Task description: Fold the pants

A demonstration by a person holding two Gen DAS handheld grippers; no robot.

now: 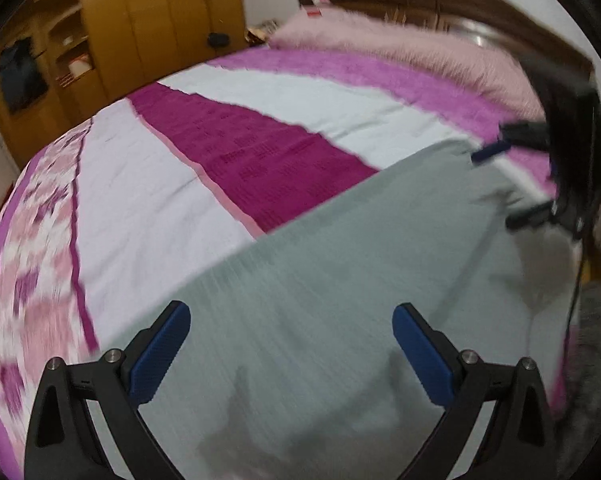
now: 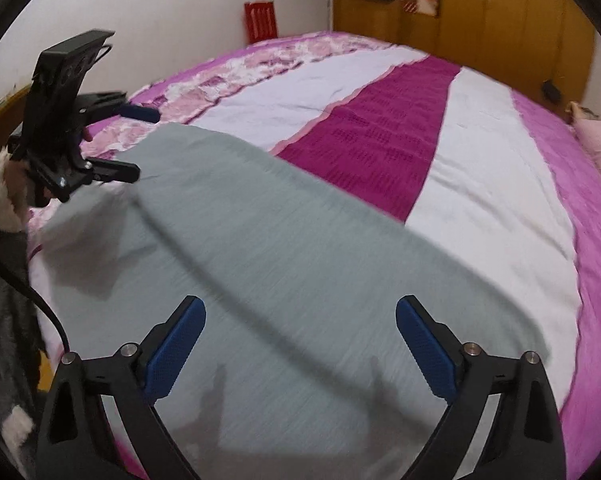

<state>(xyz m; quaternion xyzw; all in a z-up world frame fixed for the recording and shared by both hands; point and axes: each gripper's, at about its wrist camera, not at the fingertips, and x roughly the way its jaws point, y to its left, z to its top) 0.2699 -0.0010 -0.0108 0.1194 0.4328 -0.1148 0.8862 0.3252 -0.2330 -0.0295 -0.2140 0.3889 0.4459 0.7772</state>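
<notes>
Two grippers are hovering above a bed [image 1: 204, 92], both pointing steeply downward. The bed is wearing a striped cover in white, magenta and pink, with a floral band along one edge.

The grey pants [image 1: 340, 280] are lying flat on the near side of the bed, stretched lengthwise between the two grippers. A long crease or shadow is running diagonally across the fabric in the right wrist view.

The left gripper [image 1: 290, 354] is standing wide, its blue pads [image 1: 158, 354] well apart, with pants fabric showing beneath the gap and nothing clamped between them. The same gripper is appearing at the left edge of the right wrist view [image 2: 140, 142], over one end of the pants.

The right gripper [image 2: 300, 350] is likewise standing wide, with only flat grey fabric visible below the gap. In the left wrist view it is showing at the right edge [image 1: 496, 186], over the other end of the pants.

Both views are blurred. A fluffy pink pillow [image 1: 400, 44] is resting at the head of the bed, and a wooden wardrobe [image 2: 480, 8] is standing against the wall beyond.
</notes>
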